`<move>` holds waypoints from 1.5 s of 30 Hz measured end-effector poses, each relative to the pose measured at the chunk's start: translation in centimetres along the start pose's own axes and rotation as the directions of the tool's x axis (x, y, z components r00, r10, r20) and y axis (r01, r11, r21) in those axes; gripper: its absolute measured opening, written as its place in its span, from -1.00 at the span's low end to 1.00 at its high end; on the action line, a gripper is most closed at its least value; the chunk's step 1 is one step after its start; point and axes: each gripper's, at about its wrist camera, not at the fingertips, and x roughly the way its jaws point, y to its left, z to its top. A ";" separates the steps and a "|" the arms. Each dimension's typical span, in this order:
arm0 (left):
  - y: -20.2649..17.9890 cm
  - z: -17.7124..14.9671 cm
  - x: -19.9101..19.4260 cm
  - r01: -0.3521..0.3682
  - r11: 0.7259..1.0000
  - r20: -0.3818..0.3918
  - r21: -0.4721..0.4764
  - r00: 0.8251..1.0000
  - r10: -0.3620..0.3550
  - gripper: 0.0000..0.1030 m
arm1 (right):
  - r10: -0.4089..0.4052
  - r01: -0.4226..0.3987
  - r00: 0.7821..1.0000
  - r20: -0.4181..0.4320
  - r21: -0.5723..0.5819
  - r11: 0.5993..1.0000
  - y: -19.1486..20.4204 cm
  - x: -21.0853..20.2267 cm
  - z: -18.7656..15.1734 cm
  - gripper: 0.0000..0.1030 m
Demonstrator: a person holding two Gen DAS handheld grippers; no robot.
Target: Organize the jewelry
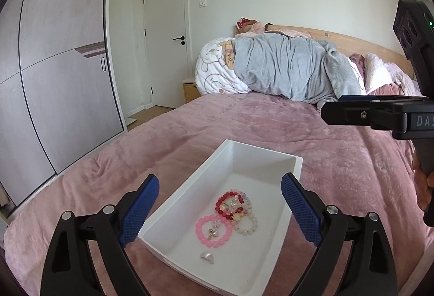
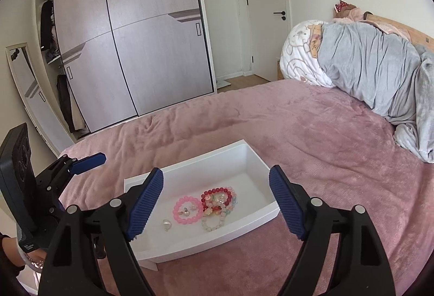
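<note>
Jewelry sits gathered in a white tray [image 1: 282, 160] that rests on the pink blanket [image 1: 244, 119] of a bed. From the left wrist view, a pink bead bracelet [image 1: 202, 237] lies near the tray's middle with a couple of small charms [image 1: 213, 233] inside its ring. Just beyond it a red bead bracelet [image 1: 221, 199] overlaps a pale bead bracelet [image 1: 248, 228] and some clear, multicoloured beads. A small pearly ring [image 1: 206, 257] lies apart, nearer the camera. The left tool [image 1: 219, 210] hangs above the near end of the tray, its blue pads spread wide and holding nothing. At the right edge the right tool [image 1: 352, 111] is seen side-on above the blanket; its spread cannot be judged from here. A grey duvet [image 1: 284, 68] is heaped at the headboard.

From the right wrist view, the same tray [image 2: 244, 149] lies just ahead with the pink bead bracelet [image 2: 177, 210] left of the red bead bracelet [image 2: 206, 194], the pale one [image 2: 210, 226] nearest, and the pearly ring [image 2: 166, 224] by itself. The right tool [image 2: 217, 202] is poised over the tray, fingers wide apart and empty. The left tool [image 2: 86, 160] shows at the left edge, over the blanket [image 2: 298, 133]. A sliding wardrobe [image 2: 152, 38] fills the far wall.
</note>
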 end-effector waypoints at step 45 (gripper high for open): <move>-2.2 -12.8 -1.8 -0.339 0.925 -0.024 -0.172 0.940 0.340 0.93 | -0.078 0.094 0.992 0.097 -0.172 0.981 1.6 1.7 -15.7 0.90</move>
